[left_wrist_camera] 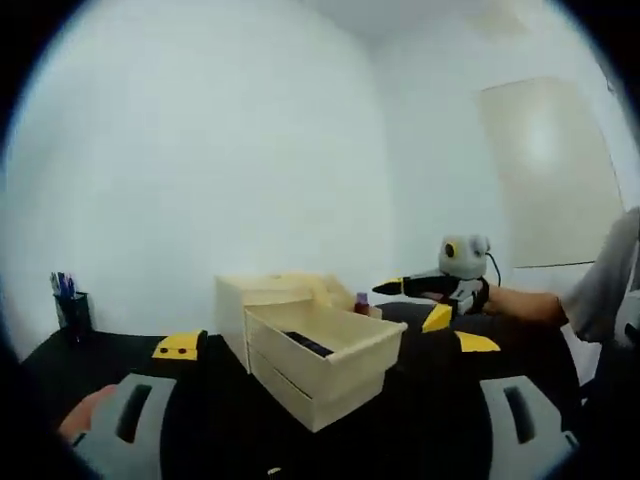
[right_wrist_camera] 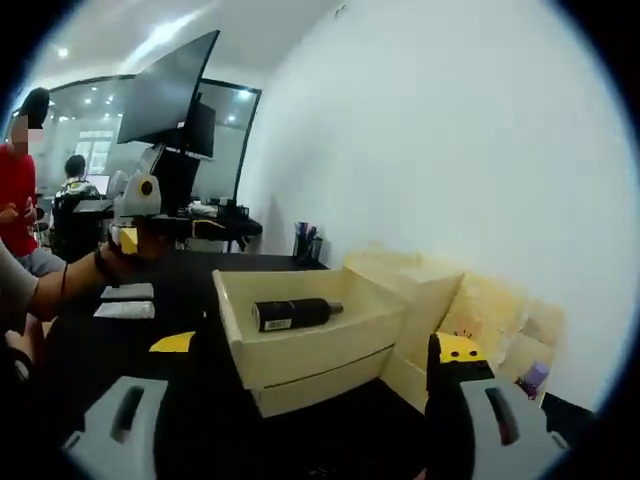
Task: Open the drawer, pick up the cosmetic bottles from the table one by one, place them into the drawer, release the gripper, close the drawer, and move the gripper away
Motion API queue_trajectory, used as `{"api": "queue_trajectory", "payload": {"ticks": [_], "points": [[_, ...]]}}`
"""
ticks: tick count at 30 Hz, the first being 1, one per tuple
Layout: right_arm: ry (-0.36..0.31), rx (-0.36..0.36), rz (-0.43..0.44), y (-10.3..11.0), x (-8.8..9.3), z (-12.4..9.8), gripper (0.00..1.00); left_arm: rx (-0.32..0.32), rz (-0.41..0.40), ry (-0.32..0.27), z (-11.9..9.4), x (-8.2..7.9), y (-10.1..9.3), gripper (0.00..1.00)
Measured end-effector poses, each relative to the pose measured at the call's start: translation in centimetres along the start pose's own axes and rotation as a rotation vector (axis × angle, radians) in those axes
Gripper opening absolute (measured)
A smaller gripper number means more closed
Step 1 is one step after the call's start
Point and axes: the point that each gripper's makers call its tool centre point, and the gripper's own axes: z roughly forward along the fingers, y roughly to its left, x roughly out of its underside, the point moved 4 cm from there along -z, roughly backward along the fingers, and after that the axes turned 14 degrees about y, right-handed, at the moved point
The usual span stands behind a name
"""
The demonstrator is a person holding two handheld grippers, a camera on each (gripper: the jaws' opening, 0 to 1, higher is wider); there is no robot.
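A light wooden drawer unit [left_wrist_camera: 268, 300] stands on the black table, its top drawer [left_wrist_camera: 345, 355] pulled out. A black cosmetic bottle [left_wrist_camera: 308, 343] lies on its side inside it; from the other side the same bottle [right_wrist_camera: 295, 313] rests in the drawer [right_wrist_camera: 300, 350]. A small purple bottle [left_wrist_camera: 361, 300] stands behind the unit, next to its corner [right_wrist_camera: 533, 378]. My left gripper [left_wrist_camera: 325, 392] is open and empty, in front of the drawer. My right gripper [right_wrist_camera: 310, 395] is also open and empty, hovering beside the unit [left_wrist_camera: 400, 288].
Yellow-and-black pieces [left_wrist_camera: 178, 346] [left_wrist_camera: 437, 318] [right_wrist_camera: 455, 352] lie around the unit. A pen holder [left_wrist_camera: 72, 310] stands at the table's far edge. Papers [right_wrist_camera: 125, 300] lie on the table, with a monitor [right_wrist_camera: 170, 90] and people behind. A hand holds the left gripper [right_wrist_camera: 133, 205].
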Motion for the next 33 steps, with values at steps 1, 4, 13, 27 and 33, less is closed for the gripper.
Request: {"api": "queue_trajectory", "payload": {"ticks": [1,4,13,27,33], "points": [[0.008,-0.003,-0.003,0.1,0.4,0.2,0.87,-0.003,0.000,0.011,0.2,0.3,0.0,0.92],[0.024,-0.007,-0.012,0.5,1.4,0.8,0.87,0.008,-0.011,0.020,0.4,0.6,-0.1,0.93],[0.019,0.006,-0.025,-0.1,1.6,1.6,0.84,0.035,-0.041,0.034,0.1,0.9,-0.6,0.93],[0.028,0.013,-0.036,-0.8,1.6,2.3,0.85,0.043,-0.018,0.111,0.5,1.9,-0.7,0.92],[0.016,0.027,-0.035,-1.4,1.1,2.4,0.85,0.043,-0.015,0.120,0.6,2.0,-0.3,0.91]]}}
